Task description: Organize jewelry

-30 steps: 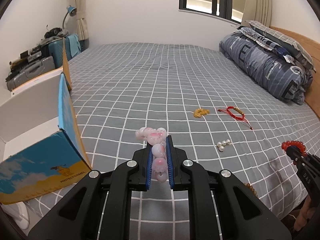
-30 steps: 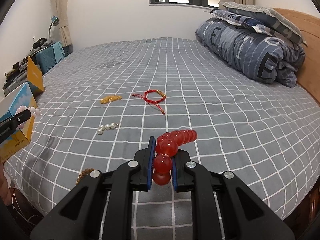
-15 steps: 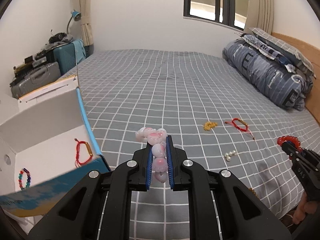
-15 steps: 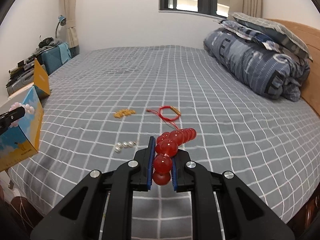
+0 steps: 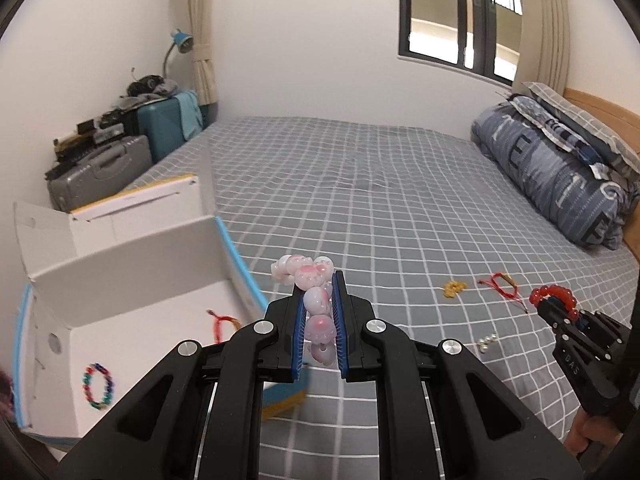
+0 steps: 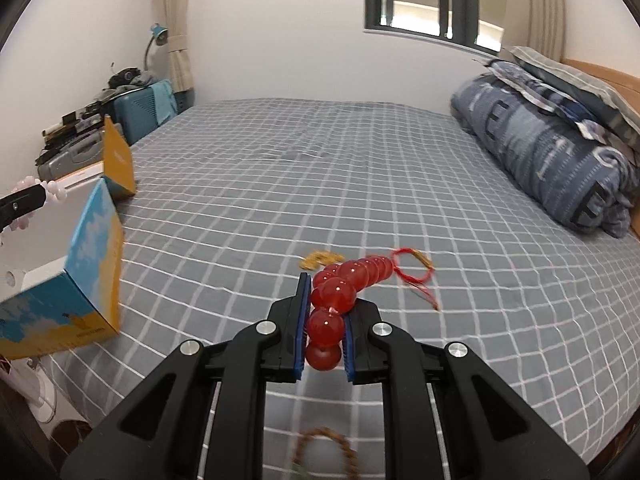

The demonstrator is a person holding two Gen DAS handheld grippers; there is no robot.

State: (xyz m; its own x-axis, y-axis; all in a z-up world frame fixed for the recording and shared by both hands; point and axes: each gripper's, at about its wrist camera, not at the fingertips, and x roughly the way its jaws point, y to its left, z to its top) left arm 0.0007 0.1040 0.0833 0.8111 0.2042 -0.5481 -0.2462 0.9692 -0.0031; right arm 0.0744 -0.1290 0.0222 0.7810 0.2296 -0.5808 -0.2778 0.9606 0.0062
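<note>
My left gripper (image 5: 319, 300) is shut on a pink bead bracelet (image 5: 314, 300) and holds it in the air just right of the open white box (image 5: 132, 248). In the box lie a red cord bracelet (image 5: 222, 326) and a multicoloured bead bracelet (image 5: 97, 385). My right gripper (image 6: 325, 312) is shut on a red bead bracelet (image 6: 344, 284) above the bed; it also shows in the left wrist view (image 5: 560, 312). On the bed lie a yellow bracelet (image 5: 454, 288), a red string bracelet (image 5: 503, 284), pearls (image 5: 486, 342) and a brown bead bracelet (image 6: 324, 452).
The box (image 6: 84, 264) stands at the bed's left edge. A folded blue quilt (image 5: 560, 188) and pillow lie at the right by the headboard. Suitcases (image 5: 100, 168) stand by the left wall. The grey checked bedspread (image 5: 360, 200) stretches ahead.
My left gripper has risen and swung left, so the inside of the box now shows. My right gripper has risen and moved forward over the bed with the red beads.
</note>
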